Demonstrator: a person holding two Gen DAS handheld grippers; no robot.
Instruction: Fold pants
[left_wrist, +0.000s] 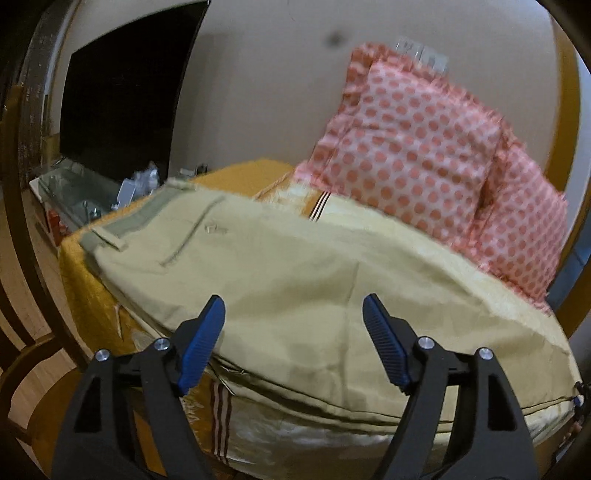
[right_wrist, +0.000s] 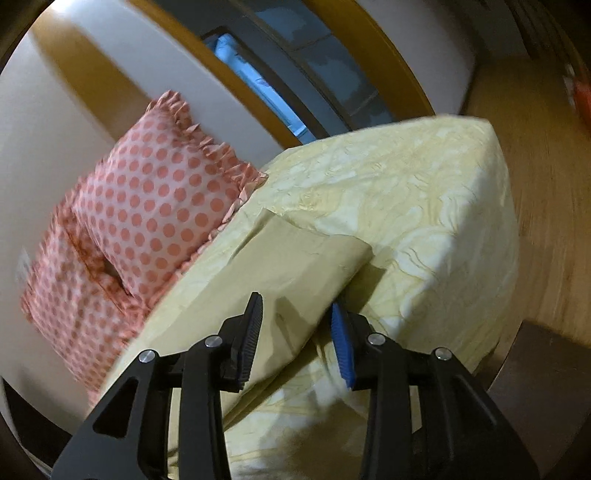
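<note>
Beige pants (left_wrist: 280, 273) lie spread across the bed, waistband (left_wrist: 122, 221) at the far left, legs running right toward the near edge. My left gripper (left_wrist: 293, 321) is open and empty, hovering just above the pants near the bed's front edge. In the right wrist view the leg end of the pants (right_wrist: 295, 266) lies on the pale yellow bedspread (right_wrist: 424, 206). My right gripper (right_wrist: 295, 325) is open, its fingers straddling the near edge of the pant leg; contact cannot be told.
Two pink polka-dot pillows (left_wrist: 417, 155) lean on the wall behind the pants and also show in the right wrist view (right_wrist: 155, 206). A dark TV (left_wrist: 122, 96) and cluttered shelf stand left. Wooden floor (right_wrist: 546, 206) lies right of the bed.
</note>
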